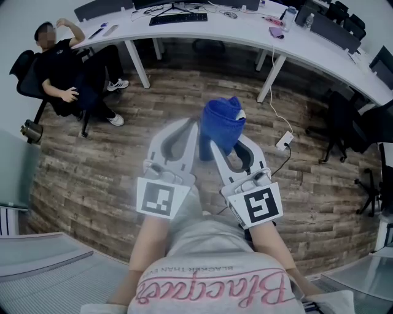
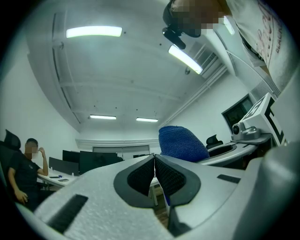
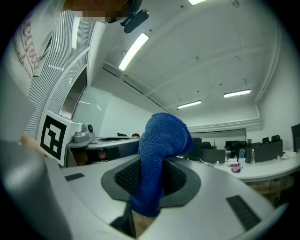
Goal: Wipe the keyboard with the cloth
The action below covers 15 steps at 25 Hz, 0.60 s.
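Head view can't show the tips of my right gripper (image 1: 230, 147). The bunched blue textured cloth (image 1: 222, 126) covers them. The flat black keyboard (image 1: 178, 18) is tiny, up on the long white curved desk (image 1: 245, 34). My right jaws are clamped on that cloth, with a wad bulging above them and a tail poking out below. My left gripper (image 1: 195, 132) sits just beside it, jaws pressed together on nothing. Both point toward the desk but are well short of it, over the brown wood-plank floor (image 1: 123, 153). A person in black (image 1: 67, 73) sits in a chair by the desk's left end.
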Motion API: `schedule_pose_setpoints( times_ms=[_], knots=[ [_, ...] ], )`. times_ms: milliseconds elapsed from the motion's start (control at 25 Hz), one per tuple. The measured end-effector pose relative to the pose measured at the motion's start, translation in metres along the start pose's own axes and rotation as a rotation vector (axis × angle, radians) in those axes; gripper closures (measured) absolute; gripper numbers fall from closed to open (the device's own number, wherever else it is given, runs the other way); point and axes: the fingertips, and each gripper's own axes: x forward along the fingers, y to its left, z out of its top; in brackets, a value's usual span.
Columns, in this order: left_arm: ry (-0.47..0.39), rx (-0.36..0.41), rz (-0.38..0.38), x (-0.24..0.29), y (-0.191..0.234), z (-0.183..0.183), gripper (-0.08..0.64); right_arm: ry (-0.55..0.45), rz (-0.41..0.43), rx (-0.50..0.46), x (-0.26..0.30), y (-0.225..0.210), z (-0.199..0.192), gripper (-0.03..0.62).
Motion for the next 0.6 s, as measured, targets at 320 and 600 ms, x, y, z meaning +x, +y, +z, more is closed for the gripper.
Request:
schedule_pose_setpoints(
  times_ms=[320, 600],
  knots=[
    [0.0, -0.016, -0.02, 0.045, 0.043, -0.02, 0.554, 0.02, -0.013, 0.0, 0.057, -0.026, -0.013, 0.5],
    [-0.005, -0.022, -0.028, 0.089, 0.102, -0.037, 0.554, 0.021, -0.019, -0.015, 0.131, -0.048, -0.017, 0.5]
  ],
)
